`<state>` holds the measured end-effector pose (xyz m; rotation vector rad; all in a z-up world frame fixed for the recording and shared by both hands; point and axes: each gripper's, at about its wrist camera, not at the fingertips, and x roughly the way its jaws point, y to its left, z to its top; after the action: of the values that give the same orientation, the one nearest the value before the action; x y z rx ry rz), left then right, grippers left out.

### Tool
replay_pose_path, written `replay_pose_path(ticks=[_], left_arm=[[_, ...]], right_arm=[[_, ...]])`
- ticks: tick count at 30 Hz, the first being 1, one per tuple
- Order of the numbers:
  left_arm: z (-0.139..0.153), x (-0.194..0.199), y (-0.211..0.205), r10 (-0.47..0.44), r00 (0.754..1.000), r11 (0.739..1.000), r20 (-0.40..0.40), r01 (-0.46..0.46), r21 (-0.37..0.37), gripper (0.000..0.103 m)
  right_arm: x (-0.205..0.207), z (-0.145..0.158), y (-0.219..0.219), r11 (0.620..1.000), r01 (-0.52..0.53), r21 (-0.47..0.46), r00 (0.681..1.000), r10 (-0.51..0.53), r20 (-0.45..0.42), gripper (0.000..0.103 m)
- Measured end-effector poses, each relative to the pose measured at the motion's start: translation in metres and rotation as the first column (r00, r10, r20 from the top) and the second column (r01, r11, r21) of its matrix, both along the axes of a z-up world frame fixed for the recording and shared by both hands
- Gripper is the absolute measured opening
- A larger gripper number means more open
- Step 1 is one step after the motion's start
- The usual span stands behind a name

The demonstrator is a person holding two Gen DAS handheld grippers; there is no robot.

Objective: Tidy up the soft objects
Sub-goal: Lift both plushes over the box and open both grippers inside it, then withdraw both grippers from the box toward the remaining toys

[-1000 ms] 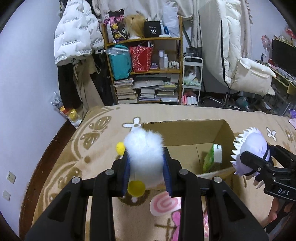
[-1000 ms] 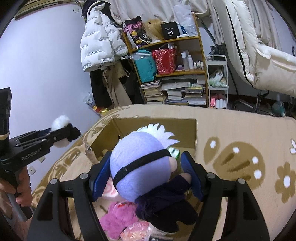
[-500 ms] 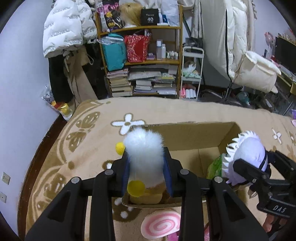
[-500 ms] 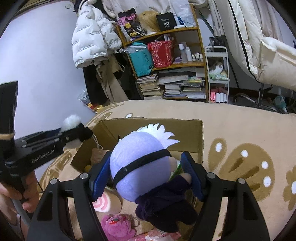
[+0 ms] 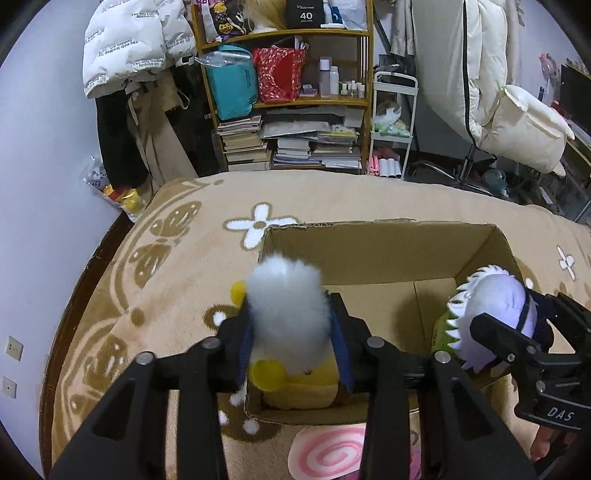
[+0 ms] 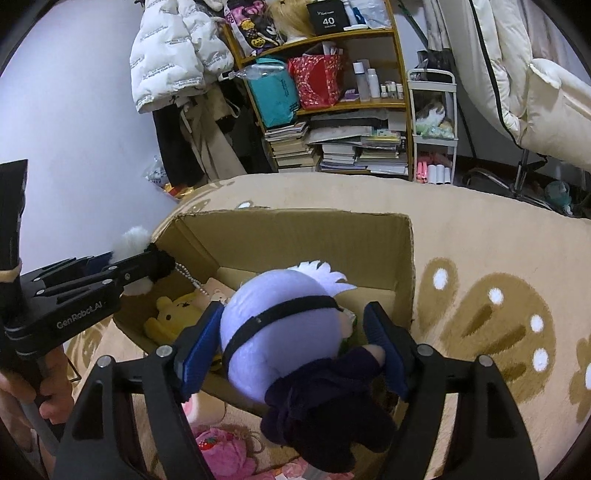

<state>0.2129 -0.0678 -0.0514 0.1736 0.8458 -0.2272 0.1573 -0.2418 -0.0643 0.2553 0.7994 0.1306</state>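
The room was crowded: a wooden shelf [image 5: 288, 33] with books and bags stood at 12 o'clock in both views. In front of it lay a beige flowered blanket [image 5: 166, 295] with an open cardboard box [image 5: 376, 225] on it.

The left gripper [image 5: 291, 325] carried a white fluffy toy [image 5: 284, 291] over the box's near left corner. Its jaws had just been opening, but they were narrow, and the fur touched both blue pads. I judge that the toy was brought over the opening so that it would fall inside when let go.

The right gripper [image 6: 293, 325] held a lilac-headed doll [image 6: 273, 339], head forward, over the near right part of the box. This is at 3 o'clock in the left wrist view. Its jaws stood wide and had also just been opening. The head lay against the left pad, and only the doll's small hand seemed to touch the right pad. This looked like the same step, a release into the box.

A yellow bear [image 6: 173, 314] lay already inside at 9 o'clock from the doll. A pink swirl cushion [image 5: 328, 454] and a pink plush [image 6: 221, 450] waited outside at 6 o'clock.

Much was hidden. The doll covered the box floor and most of a green thing [image 5: 441, 332] under it. The face of the white toy was turned away. How firmly each pad pressed I could not tell. Of the person, only a hand [image 6: 51, 391] showed at 8 o'clock.
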Motion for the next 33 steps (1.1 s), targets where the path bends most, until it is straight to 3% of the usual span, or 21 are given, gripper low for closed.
replay_pose_path(ticks=[2,5,8,10,16,21,33], left_arm=[[0.001,-0.002,0.0,0.004,1.0,1.0,0.011,-0.004,0.017,0.051],[0.005,-0.005,0.0,0.003,1.0,1.0,0.017,-0.003,0.023,0.053],[0.011,-0.007,0.005,0.004,1.0,1.0,0.019,-0.004,0.011,0.059],[0.015,-0.01,0.008,0.004,1.0,1.0,0.028,-0.004,0.018,0.071],[0.032,-0.025,0.016,0.013,0.997,1.0,0.074,-0.014,0.016,0.095],[0.045,-0.041,0.023,0.022,0.994,1.0,0.104,-0.024,0.019,0.098],[0.054,-0.074,0.039,0.031,0.996,0.999,0.086,-0.034,0.026,0.099]], right_arm=[[-0.003,0.002,-0.001,1.0,0.0,0.002,1.0,0.0,0.008,0.084],[-0.006,0.005,-0.002,1.0,0.005,0.002,1.0,-0.005,0.012,0.092],[-0.01,0.011,-0.003,1.0,0.008,0.009,1.0,-0.008,0.018,0.094],[-0.013,0.015,-0.003,1.0,0.014,0.005,1.0,-0.014,0.021,0.099],[-0.03,0.028,-0.001,0.999,0.037,-0.004,0.998,-0.036,0.048,0.103],[-0.047,0.039,-0.001,0.999,0.05,-0.007,0.997,-0.049,0.055,0.103],[-0.094,0.049,0.002,0.997,0.068,-0.021,0.996,-0.066,0.058,0.103]])
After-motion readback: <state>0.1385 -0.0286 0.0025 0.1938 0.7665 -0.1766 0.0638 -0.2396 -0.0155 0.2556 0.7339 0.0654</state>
